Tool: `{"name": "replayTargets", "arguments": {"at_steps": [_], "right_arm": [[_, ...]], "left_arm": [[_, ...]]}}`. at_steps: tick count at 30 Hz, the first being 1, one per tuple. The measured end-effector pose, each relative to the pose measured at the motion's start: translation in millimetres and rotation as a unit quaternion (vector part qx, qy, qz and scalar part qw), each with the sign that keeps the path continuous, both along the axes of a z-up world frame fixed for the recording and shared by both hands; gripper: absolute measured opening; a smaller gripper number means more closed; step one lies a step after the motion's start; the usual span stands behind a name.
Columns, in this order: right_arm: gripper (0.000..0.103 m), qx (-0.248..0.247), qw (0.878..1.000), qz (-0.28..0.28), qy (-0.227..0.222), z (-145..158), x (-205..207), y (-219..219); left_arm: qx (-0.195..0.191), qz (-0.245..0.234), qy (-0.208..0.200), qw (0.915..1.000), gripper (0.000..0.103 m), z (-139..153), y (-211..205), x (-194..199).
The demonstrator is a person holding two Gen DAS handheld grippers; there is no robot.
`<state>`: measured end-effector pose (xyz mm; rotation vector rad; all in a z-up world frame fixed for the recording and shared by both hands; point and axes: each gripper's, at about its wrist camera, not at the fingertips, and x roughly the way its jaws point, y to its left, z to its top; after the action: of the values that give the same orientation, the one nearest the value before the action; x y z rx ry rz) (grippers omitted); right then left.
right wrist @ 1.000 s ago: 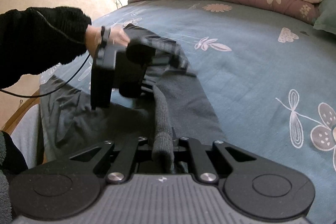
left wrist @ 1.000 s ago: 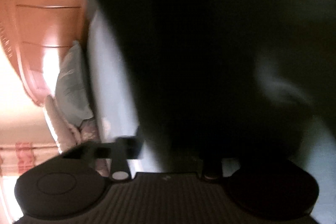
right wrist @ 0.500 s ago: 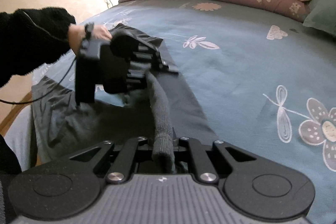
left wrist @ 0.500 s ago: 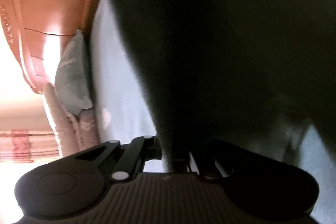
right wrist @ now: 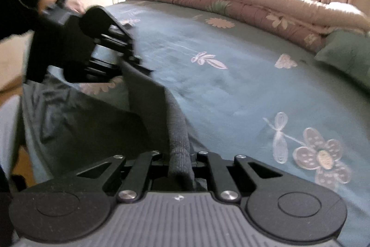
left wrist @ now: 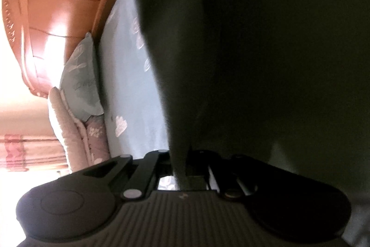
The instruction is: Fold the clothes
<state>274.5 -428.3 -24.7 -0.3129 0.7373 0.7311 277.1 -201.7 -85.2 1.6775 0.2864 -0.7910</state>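
Note:
A dark grey garment [right wrist: 97, 122] lies over the near left part of the blue flowered bed sheet [right wrist: 231, 89]. Its ribbed band [right wrist: 179, 138] runs into my right gripper [right wrist: 181, 168], which is shut on it. In the right wrist view my left gripper [right wrist: 129, 61] is lifted at the left, held by a hand in a black sleeve [right wrist: 20, 4], and pinches another edge of the garment, which hangs taut between the two. In the left wrist view the dark cloth [left wrist: 254, 61] fills most of the picture and runs down into the shut left gripper [left wrist: 182, 173].
A rolled pink flowered quilt [right wrist: 242, 4] lies along the far side of the bed. A green pillow [right wrist: 346, 54] sits at the right. A wooden headboard [left wrist: 57, 10] and the pillow [left wrist: 81, 82] show at the left in the left wrist view. Curtains and a bright window stand behind.
My left gripper has risen and moved left with its edge of the garment, lifting the cloth off the sheet. The right gripper has shifted a little, still gripping the ribbed band.

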Motion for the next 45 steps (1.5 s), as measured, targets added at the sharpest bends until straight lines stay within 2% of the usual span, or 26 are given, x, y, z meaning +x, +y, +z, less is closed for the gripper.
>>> {"name": "replayTargets", "arguments": {"at_steps": [9,17,22,27,29,31,34,37,39,42,45], "right_arm": [[0.013,-0.045,0.998,-0.015,-0.034,-3,-21,-15],[0.016,-0.123,0.99,0.008,-0.063,-32,-49,-7],[0.018,-0.16,0.986,0.021,-0.043,-58,-60,-3],[0.03,-0.147,0.989,-0.021,-0.007,-67,-68,-14],[0.044,-0.128,0.991,-0.045,0.006,-65,-76,-23],[0.051,-0.1,0.992,-0.077,0.024,-59,-85,-35],[0.052,-0.036,0.988,-0.136,0.059,-50,-98,-57],[0.052,0.081,0.974,-0.179,0.113,-48,-108,-70],[0.055,0.166,0.955,-0.196,0.147,-50,-112,-75],[0.059,0.266,0.917,-0.218,0.2,-64,-107,-71],[0.064,0.338,0.866,-0.265,0.255,-91,-97,-65]], "left_arm": [[-0.002,-0.052,0.065,0.9965,0.0,6,-29,-55],[0.016,-0.083,0.099,0.9915,0.0,-24,-43,-71],[0.022,-0.085,0.11,0.99,0.0,-42,-39,-82],[0.017,-0.072,0.125,0.9894,0.0,-55,-41,-78],[0.01,-0.065,0.129,0.9895,0.0,-57,-41,-76],[0.004,-0.06,0.133,0.9893,0.0,-56,-41,-74],[-0.003,-0.052,0.138,0.989,0.0,-54,-42,-71],[-0.012,-0.038,0.148,0.9882,0.0,-50,-43,-66],[-0.024,-0.024,0.158,0.9868,0.0,-45,-44,-63],[-0.034,-0.012,0.166,0.9854,0.0,-41,-48,-61],[-0.039,-0.007,0.167,0.9851,0.0,-39,-48,-59]]}}
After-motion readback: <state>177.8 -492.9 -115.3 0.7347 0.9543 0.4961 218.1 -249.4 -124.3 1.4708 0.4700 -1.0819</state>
